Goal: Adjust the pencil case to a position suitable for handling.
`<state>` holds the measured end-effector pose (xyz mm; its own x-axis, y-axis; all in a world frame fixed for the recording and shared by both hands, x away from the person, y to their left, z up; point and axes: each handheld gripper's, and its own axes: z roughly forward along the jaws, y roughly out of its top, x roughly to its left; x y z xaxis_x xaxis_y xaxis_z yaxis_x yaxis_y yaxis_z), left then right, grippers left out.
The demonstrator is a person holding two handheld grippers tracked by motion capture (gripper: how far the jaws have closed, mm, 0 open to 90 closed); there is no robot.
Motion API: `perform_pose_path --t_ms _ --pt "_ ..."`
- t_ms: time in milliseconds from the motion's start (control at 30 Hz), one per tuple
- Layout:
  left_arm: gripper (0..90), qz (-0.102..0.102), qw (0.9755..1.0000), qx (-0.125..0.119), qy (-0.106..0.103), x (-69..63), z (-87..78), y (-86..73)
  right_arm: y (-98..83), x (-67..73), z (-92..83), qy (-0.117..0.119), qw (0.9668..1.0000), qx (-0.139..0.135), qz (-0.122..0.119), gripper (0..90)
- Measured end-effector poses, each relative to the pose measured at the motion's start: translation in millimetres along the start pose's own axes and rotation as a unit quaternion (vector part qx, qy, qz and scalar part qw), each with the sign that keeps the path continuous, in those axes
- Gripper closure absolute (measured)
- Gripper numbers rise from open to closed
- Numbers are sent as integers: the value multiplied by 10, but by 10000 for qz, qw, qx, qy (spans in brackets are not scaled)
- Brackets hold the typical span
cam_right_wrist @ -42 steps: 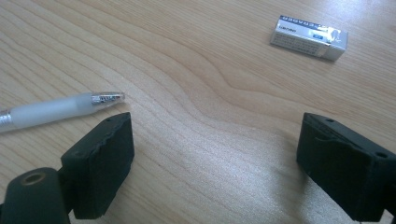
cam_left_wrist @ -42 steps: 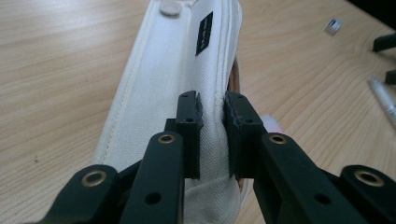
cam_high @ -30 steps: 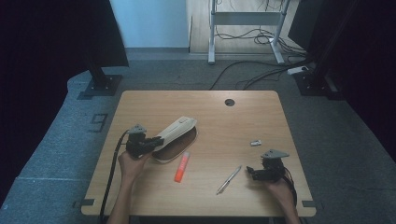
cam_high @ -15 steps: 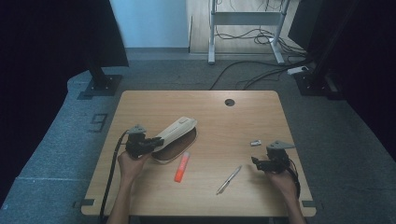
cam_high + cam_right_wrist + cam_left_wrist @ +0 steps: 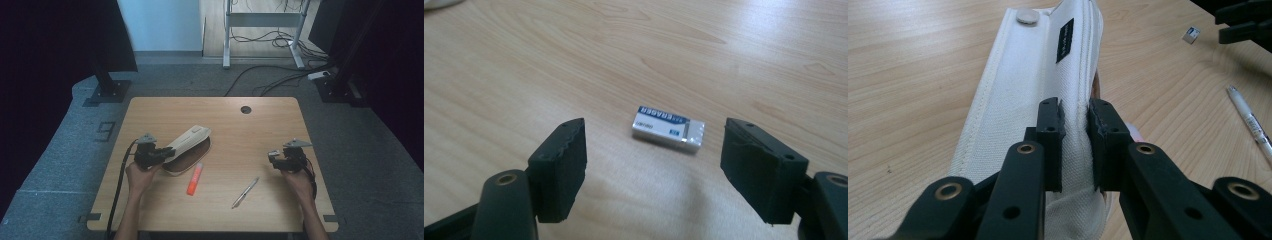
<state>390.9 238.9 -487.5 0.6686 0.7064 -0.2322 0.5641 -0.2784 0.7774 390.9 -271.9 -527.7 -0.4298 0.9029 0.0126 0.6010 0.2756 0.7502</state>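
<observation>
The right gripper (image 5: 273, 156) has shifted up the frame from beside the pen (image 5: 245, 192) to the eraser (image 5: 668, 128). Its jaws, unclenched, have just been narrowing around it without touching. The left gripper (image 5: 1075, 127) stays clenched on the pouch (image 5: 1020, 100).

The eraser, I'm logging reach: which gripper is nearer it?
Right. The right gripper hovers just short of the eraser; the left gripper clamps the pencil case across the table.

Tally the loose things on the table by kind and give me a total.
Cream fabric pencil case: 1
Orange marker: 1
Pen: 1
Eraser: 1
Total: 4
</observation>
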Motion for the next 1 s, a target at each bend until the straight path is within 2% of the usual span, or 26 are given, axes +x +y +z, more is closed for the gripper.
perform_pose_path --t_ms 200,500,700,833,1000 --pt "769 11 10000 7 -21 1 1 -2 47 -36 155 -127 9999 75 90 281" --pt "767 27 10000 20 -43 2 1 -3 75 -61 301 -193 9993 189 247 309" --pt "767 31 10000 25 -53 2 -1 -4 72 -65 347 -217 9990 265 279 352" --pt "767 22 10000 18 -61 4 -1 -5 61 -60 348 -272 9988 277 296 443" --pt "767 14 10000 20 -87 6 -2 -6 74 -68 341 -266 9986 330 313 461"
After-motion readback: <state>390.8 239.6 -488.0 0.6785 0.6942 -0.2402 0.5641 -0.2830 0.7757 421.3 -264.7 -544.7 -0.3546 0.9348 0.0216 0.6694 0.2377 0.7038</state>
